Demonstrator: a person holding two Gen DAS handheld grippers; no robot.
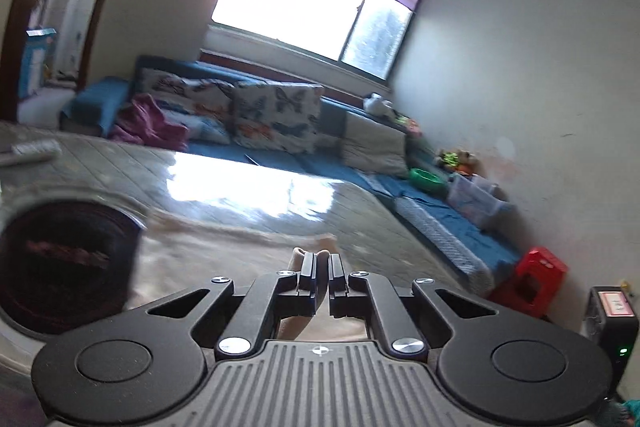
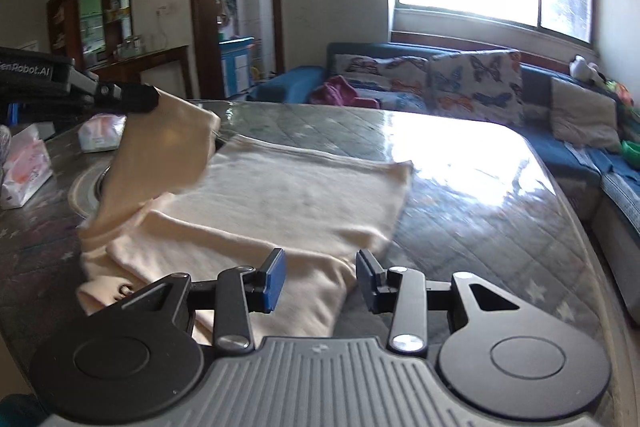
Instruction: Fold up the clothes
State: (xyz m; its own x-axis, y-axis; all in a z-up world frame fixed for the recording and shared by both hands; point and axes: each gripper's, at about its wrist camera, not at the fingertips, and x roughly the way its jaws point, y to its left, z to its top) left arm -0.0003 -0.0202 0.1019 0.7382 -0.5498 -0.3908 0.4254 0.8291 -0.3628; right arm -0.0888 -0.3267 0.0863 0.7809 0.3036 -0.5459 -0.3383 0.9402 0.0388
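A cream garment (image 2: pixel 288 195) lies spread on the glossy quilted table (image 2: pixel 480 195). My left gripper (image 1: pixel 323 269) is shut on a fold of the cream garment (image 1: pixel 298 259). In the right wrist view the left gripper (image 2: pixel 154 99) holds one end of the garment lifted above the table at the left, and that lifted part (image 2: pixel 168 143) hangs down. My right gripper (image 2: pixel 320 279) is open with blue pads, low over the near edge of the garment, and holds nothing.
A blue sofa (image 2: pixel 400 67) with butterfly cushions (image 2: pixel 476 83) and a magenta cloth (image 2: pixel 340 91) runs behind the table. Tissue packs (image 2: pixel 24 167) lie at the table's left. A round dark inset (image 1: pixel 64 259) sits in the tabletop. A red stool (image 1: pixel 532 279) stands on the floor.
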